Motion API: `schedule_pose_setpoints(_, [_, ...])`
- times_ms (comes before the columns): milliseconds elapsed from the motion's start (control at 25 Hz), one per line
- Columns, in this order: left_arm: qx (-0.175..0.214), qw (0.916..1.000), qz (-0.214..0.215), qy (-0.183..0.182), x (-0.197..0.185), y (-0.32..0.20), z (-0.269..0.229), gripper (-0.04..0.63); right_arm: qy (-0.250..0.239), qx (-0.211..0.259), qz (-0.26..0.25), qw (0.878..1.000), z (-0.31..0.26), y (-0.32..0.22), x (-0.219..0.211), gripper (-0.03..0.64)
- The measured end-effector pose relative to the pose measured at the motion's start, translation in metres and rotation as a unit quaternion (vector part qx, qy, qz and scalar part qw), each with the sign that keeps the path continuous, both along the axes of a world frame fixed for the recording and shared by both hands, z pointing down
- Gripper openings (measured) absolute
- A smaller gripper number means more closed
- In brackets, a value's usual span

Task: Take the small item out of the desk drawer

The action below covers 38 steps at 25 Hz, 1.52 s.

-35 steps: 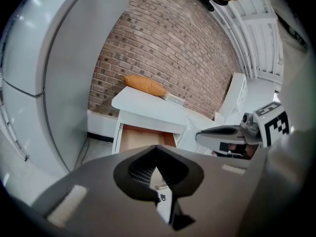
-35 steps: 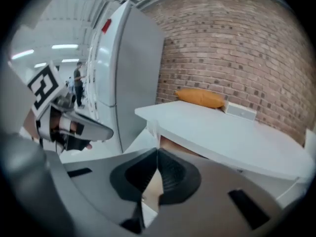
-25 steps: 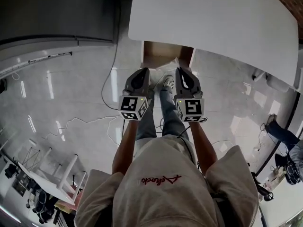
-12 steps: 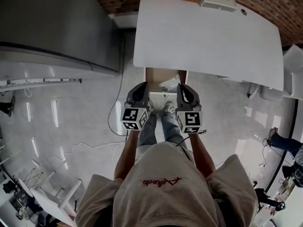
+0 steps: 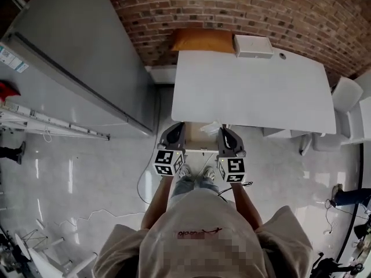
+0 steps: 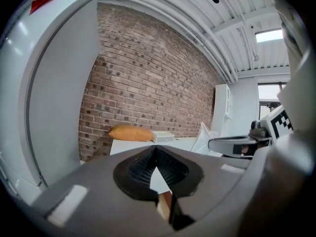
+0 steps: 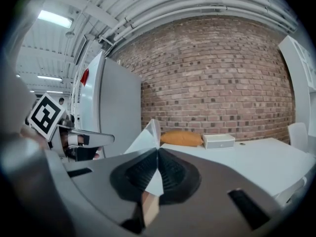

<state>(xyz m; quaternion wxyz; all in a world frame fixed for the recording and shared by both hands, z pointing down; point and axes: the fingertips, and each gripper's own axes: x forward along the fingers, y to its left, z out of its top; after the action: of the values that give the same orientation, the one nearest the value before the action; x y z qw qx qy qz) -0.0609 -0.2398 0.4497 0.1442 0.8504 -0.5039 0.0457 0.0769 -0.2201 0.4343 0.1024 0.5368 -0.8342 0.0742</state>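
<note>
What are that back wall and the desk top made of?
Back wall: bare red-brown brick, matt, with pale mortar lines between the courses. Desk top: smooth white board, probably laminate; flat even colour, no grain showing.

Your head view: bright, even white light. Glossy floor [image 5: 69,178] throws streaky glare at left; white counter [image 5: 255,91] near washed out. Straight lines bow hard toward edges. Your gripper views: ceiling strip [image 7: 54,19] and ceiling panel [image 6: 270,35] glow overexposed. Jaws sit close to lens, soft and blurred, grey bodies shaded underneath. Brick wall [image 7: 217,78] beyond reads sharp. Black vignette rings both frames.
</note>
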Motion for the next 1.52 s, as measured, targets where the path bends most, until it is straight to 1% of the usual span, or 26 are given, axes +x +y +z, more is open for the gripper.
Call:
schedule_pose_setpoints(200, [0.035,0.9994,-0.002,-0.007,-0.005,-0.014,-0.032,0.008,-0.004,0.033,0.008,0.999,-0.029,-0.013,0.004,0.012])
schedule_pose_setpoints(280, [0.046,0.9989,-0.004,-0.009,-0.008,-0.013,-0.045,0.008,-0.006,0.042,0.012,0.999,-0.04,-0.012,0.005,0.012])
schedule_pose_setpoints(560, [0.058,0.9982,-0.01,-0.007,-0.011,-0.003,-0.067,0.008,-0.008,0.059,0.021,0.998,-0.062,-0.007,0.011,0.012])
schedule_pose_setpoints(960, [0.087,0.996,-0.02,0.0,-0.014,-0.017,-0.092,0.008,0.0,0.086,0.025,0.996,-0.086,-0.023,0.015,0.012])
schedule_pose_setpoints(1520, [0.082,0.9965,-0.018,-0.001,-0.018,-0.032,-0.088,0.008,0.002,0.082,0.032,0.996,-0.085,-0.041,0.014,0.012])
